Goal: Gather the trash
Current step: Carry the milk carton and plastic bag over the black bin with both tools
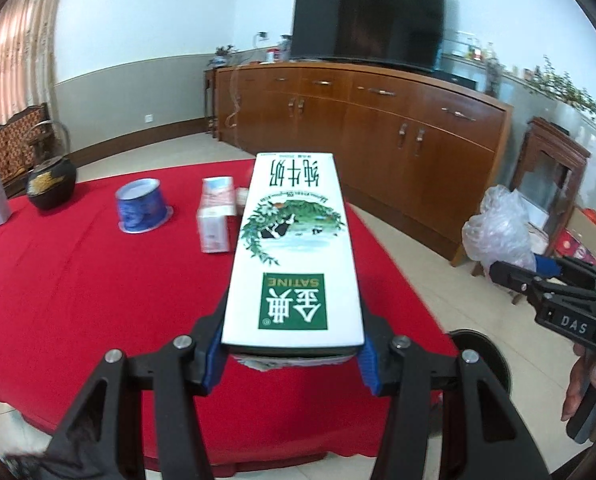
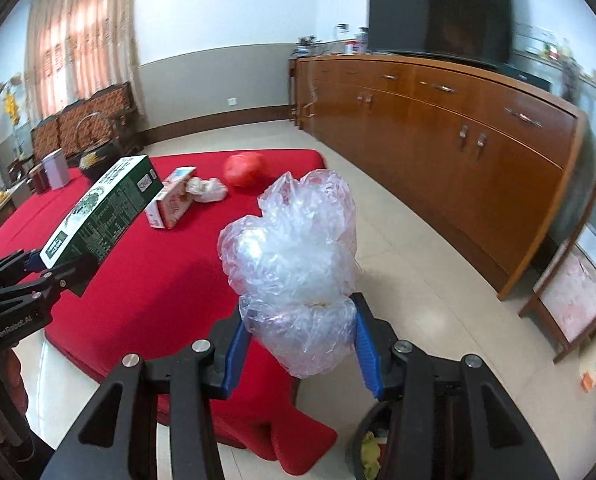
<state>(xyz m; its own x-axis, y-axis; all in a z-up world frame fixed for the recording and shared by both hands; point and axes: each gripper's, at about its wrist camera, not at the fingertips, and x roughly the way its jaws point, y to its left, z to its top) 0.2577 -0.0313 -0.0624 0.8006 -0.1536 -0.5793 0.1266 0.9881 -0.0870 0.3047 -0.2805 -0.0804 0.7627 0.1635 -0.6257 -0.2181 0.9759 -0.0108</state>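
The left hand-held gripper [image 1: 292, 354] pinches a Satine milk carton [image 1: 294, 252] above the red counter [image 1: 78, 300]; the right hand-held gripper [image 2: 299, 346] pinches a crumpled clear plastic bag [image 2: 294, 256].

Red table [image 1: 78, 280] with pink carton [image 1: 214, 220], perhaps.

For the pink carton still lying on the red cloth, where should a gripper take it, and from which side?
Grip the pink carton across its narrow faces near the raised top end, probably coming from above. It lies tilted on the red tablecloth with crumpled wrappers close behind, so the far side looks crowded. Both grippers are full now.
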